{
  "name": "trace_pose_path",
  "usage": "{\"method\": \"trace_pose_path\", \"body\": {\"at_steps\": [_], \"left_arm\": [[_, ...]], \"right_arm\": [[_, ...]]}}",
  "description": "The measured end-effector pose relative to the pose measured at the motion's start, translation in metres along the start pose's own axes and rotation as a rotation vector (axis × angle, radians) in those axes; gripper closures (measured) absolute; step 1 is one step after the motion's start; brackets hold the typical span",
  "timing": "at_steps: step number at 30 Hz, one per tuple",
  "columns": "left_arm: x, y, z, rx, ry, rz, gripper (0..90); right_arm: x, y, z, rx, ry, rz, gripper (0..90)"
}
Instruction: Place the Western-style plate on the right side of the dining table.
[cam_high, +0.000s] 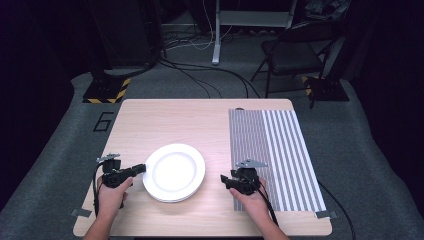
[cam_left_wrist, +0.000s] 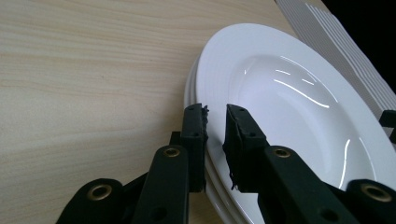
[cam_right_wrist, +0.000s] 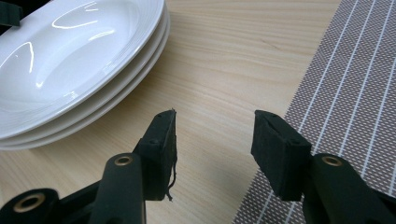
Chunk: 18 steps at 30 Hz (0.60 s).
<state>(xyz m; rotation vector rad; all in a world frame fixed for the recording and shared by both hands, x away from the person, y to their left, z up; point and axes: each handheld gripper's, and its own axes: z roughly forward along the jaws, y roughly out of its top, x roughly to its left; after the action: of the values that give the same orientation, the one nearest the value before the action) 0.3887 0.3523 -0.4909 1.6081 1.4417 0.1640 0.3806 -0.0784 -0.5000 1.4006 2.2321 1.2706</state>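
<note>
**Left gripper clamped on top plate rim, right gripper idle**

Stack of white plates (cam_high: 174, 172) sits on the table (cam_high: 165, 120) between the two grippers, left of the striped placemat (cam_high: 280, 150). In the right gripper view three plates can be counted.

Left gripper (cam_high: 139, 169): at roughly 9 o'clock of the stack, pointing toward 3 o'clock, straight across the plate. In the left gripper view its jaws are narrowed on the rim of the top plate (cam_left_wrist: 289, 102), one jaw over the rim, the other under it, above the plates beneath. Looks like a grip on the top plate alone.

Right gripper (cam_high: 226, 180): at about 4 o'clock of the stack, apart from it, pointing toward 9 o'clock. Jaws stand half wide with nothing between them, bare table below; the placemat edge lies just beside its right jaw.

Key relation: the left gripper is the one on the plate, holding at one edge only, so the plate's weight hangs out toward 3 o'clock. My read: lifting will tend to tip the far rim down; the free far edge faces the right gripper, near enough to support it. Placemat lies at 3 o'clock, a likely destination.
</note>
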Motion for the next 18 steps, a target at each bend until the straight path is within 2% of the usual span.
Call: {"method": "trace_pose_path", "body": {"at_steps": [1, 3, 7, 9, 12, 14, 17, 18], "left_arm": [[-0.003, 0.0, 0.0, 0.003, 0.012, 0.009, 78.0], [-0.006, 0.0, 0.0, 0.01, 0.038, 0.059, 76.5], [-0.006, 0.001, 0.001, 0.015, 0.046, 0.069, 77.9], [-0.005, 0.0, 0.0, 0.01, 0.037, 0.053, 78.9], [-0.008, 0.0, 0.001, 0.01, 0.058, 0.077, 78.7], [-0.011, 0.0, 0.002, 0.005, 0.078, 0.11, 78.1], [-0.011, -0.001, 0.002, -0.001, 0.078, 0.109, 77.9], [-0.01, -0.001, 0.002, 0.004, 0.074, 0.109, 78.0]], "right_arm": [[0.0, 0.0, 0.0, 0.0, 0.0, 0.0, 49.0], [0.001, 0.001, 0.003, 0.001, 0.006, 0.019, 49.0], [0.002, 0.004, 0.005, -0.003, 0.008, 0.024, 48.9], [0.004, 0.005, 0.007, -0.005, 0.017, 0.028, 48.9], [0.006, 0.009, 0.008, -0.019, 0.038, 0.04, 49.2], [0.009, 0.013, 0.011, -0.024, 0.055, 0.05, 49.2], [0.015, 0.018, 0.014, -0.028, 0.061, 0.048, 49.1], [0.019, 0.021, 0.017, -0.027, 0.068, 0.06, 49.0]]}}
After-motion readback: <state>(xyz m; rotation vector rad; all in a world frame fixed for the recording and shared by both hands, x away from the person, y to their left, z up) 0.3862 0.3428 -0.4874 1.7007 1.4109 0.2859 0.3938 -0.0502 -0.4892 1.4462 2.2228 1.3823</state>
